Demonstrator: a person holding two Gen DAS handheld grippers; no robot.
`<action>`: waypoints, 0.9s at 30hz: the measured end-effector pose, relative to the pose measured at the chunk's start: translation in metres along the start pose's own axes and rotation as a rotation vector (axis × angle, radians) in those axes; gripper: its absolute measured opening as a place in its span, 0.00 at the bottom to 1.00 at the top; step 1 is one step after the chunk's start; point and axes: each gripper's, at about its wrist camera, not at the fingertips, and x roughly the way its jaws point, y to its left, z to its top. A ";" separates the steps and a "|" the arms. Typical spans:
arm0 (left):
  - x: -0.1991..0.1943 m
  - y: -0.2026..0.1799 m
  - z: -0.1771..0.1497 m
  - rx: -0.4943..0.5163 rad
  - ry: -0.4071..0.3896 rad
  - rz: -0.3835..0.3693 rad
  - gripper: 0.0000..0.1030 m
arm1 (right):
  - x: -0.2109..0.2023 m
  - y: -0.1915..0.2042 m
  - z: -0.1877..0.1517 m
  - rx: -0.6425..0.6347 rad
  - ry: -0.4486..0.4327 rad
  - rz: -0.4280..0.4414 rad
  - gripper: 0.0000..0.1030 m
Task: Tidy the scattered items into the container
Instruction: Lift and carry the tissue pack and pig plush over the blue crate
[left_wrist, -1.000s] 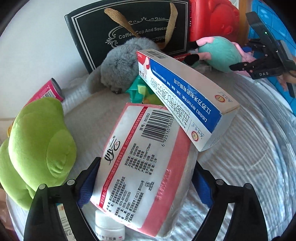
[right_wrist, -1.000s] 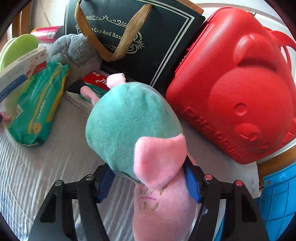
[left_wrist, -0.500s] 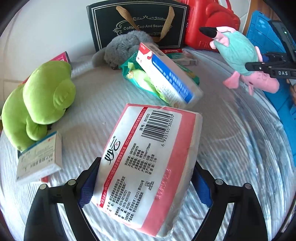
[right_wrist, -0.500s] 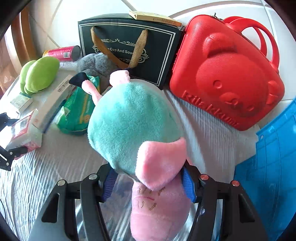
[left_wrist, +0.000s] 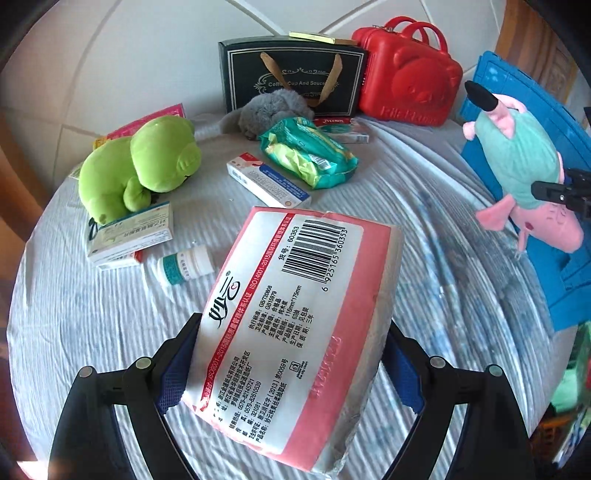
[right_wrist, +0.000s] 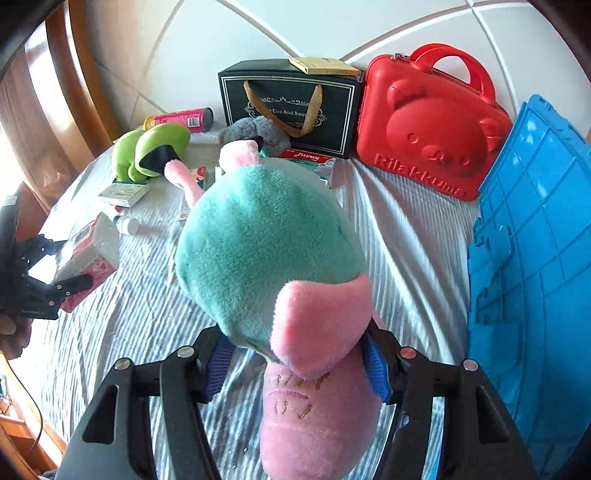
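My left gripper (left_wrist: 291, 365) is shut on a pink and white tissue pack (left_wrist: 295, 317) and holds it above the striped bed; the pack also shows in the right wrist view (right_wrist: 88, 258). My right gripper (right_wrist: 295, 365) is shut on a teal and pink pig plush (right_wrist: 273, 258), held in the air beside the blue crate (right_wrist: 532, 258). In the left wrist view the plush (left_wrist: 517, 162) hangs in front of the crate (left_wrist: 554, 266). On the bed lie a green frog plush (left_wrist: 136, 166), a green wipes pack (left_wrist: 310, 155), a blue and white box (left_wrist: 267, 181) and a small bottle (left_wrist: 184, 266).
A black gift bag (left_wrist: 291, 77) and a red bear case (left_wrist: 406, 74) stand against the wall. A grey plush (left_wrist: 273, 109), a Tylenol box (left_wrist: 343, 127), a white medicine box (left_wrist: 129, 232) and a pink can (right_wrist: 181, 118) also lie about.
Both grippers have risen and pulled back from the pile, each carrying its item. The pig plush has moved right toward the blue crate. The blue and white box now lies flat on the bed.
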 end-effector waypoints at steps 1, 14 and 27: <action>-0.008 -0.003 -0.004 -0.001 -0.004 0.007 0.87 | -0.009 0.005 -0.002 -0.009 -0.012 0.004 0.58; -0.094 -0.044 -0.046 -0.137 -0.043 0.086 0.87 | -0.111 0.047 -0.027 -0.018 -0.105 0.069 0.59; -0.183 -0.066 -0.044 -0.195 -0.190 0.143 0.87 | -0.187 0.051 -0.046 -0.044 -0.180 0.061 0.59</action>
